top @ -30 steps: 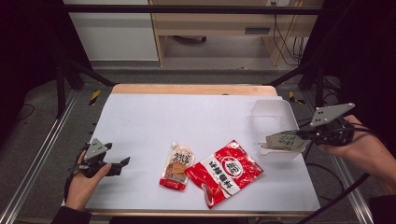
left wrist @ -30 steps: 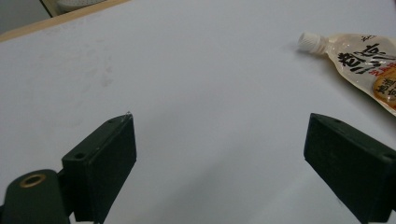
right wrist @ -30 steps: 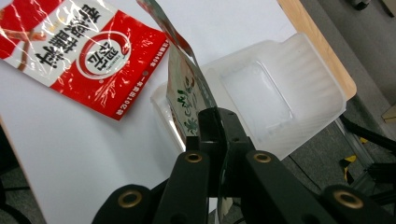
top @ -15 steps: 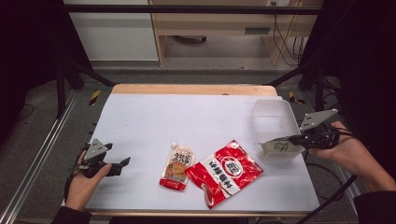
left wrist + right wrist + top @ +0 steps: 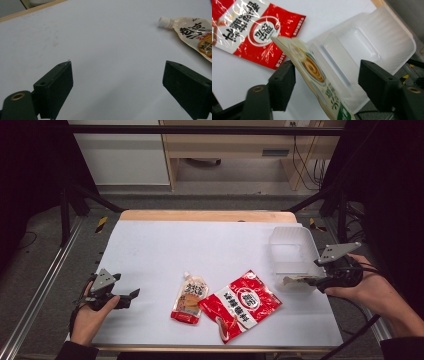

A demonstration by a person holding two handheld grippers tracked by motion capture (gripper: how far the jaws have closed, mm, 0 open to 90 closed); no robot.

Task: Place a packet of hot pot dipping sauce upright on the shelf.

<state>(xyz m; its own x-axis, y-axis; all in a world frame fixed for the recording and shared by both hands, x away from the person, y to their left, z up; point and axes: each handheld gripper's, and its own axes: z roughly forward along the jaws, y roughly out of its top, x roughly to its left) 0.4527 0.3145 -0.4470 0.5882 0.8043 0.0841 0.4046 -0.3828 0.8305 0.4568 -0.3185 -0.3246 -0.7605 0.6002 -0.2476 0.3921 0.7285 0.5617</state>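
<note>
A cream and green packet with a brown swirl stands tilted between the wide-apart jaws of my right gripper, leaning near the left jaw. In the high view this packet lies at the front rim of the clear plastic container, just left of the right gripper, which is open. A red snack bag and a spouted pouch lie at the table's front middle. My left gripper rests open at the front left, with the pouch ahead to its right.
The white table sheet has a wooden strip along its far edge. Metal frame rails run down both sides. The red bag lies close to the container's front left corner.
My right gripper and the cream packet have moved slightly left and down towards the container's front rim. The left gripper has not moved.
</note>
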